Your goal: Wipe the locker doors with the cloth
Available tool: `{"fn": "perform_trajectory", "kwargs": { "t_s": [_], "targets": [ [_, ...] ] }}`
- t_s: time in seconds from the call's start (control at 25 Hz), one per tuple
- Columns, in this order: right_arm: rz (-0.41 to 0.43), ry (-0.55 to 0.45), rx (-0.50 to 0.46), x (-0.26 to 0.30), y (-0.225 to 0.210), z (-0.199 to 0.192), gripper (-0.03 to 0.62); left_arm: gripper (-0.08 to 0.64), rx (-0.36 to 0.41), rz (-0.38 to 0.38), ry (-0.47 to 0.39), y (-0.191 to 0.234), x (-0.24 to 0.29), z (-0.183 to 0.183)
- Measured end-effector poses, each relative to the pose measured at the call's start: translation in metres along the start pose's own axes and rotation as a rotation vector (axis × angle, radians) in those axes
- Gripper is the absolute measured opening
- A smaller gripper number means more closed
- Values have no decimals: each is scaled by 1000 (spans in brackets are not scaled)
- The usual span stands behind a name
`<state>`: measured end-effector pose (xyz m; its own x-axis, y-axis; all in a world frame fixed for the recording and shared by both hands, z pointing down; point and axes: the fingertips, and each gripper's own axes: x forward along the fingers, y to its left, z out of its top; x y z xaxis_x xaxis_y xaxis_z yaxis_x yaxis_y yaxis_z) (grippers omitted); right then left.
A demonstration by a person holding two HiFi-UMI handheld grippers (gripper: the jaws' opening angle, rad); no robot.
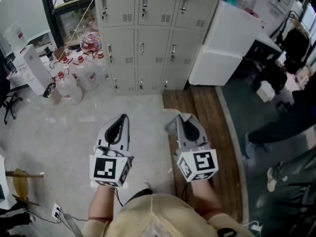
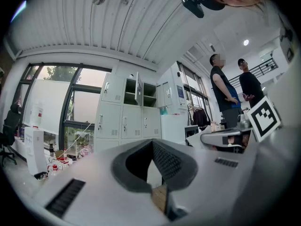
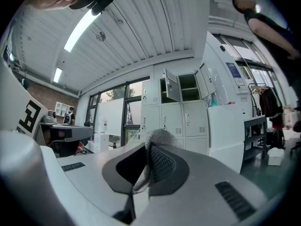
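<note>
the person holds both grippers low over the floor, pointing toward 12 o'clock at the grey lockers [image 1: 148, 38], which stand well apart from them. the left gripper [image 1: 122, 118] has its jaws closed tip to tip with nothing between them. the right gripper [image 1: 180, 118] is clamped on the grey mesh cloth [image 3: 158, 140], which bunches up above its jaw tips. in the right gripper view one upper locker door [image 3: 171, 85] hangs open; the doors below it are closed. a white cabinet [image 1: 224, 43] stands at 2 o'clock beside the lockers, and water bottles [image 1: 74, 83] cluster at 10 o'clock. two people [image 2: 225, 95] stand at 3 o'clock in the left gripper view.
</note>
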<state>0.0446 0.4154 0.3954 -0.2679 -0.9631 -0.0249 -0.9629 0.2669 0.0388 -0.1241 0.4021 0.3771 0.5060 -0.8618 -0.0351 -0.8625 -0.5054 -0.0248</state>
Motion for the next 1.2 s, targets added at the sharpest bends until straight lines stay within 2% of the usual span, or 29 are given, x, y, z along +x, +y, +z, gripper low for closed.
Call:
{"fn": "perform_trajectory", "kwargs": {
  "t_s": [0.16,0.4,0.72,0.88,1.04,1.2],
  "targets": [
    [0,8,10,0,4,-7,5,2,46,-12,18,5,-3,-11],
    [-9,13,45,6,9,-13,5,0,28,-20,26,14,-5,-15],
    [-9,12,-1,23,17,-14,5,2,4,-38,5,30,8,-17],
    [-19,24,-12,39,10,-13,5,2,39,-48,6,37,24,-19],
    [-12,22,-11,65,6,-12,5,0,17,-41,24,48,40,-18],
    [-3,9,0,102,-8,-11,5,2,34,-8,12,67,67,-16]
  ]
}}
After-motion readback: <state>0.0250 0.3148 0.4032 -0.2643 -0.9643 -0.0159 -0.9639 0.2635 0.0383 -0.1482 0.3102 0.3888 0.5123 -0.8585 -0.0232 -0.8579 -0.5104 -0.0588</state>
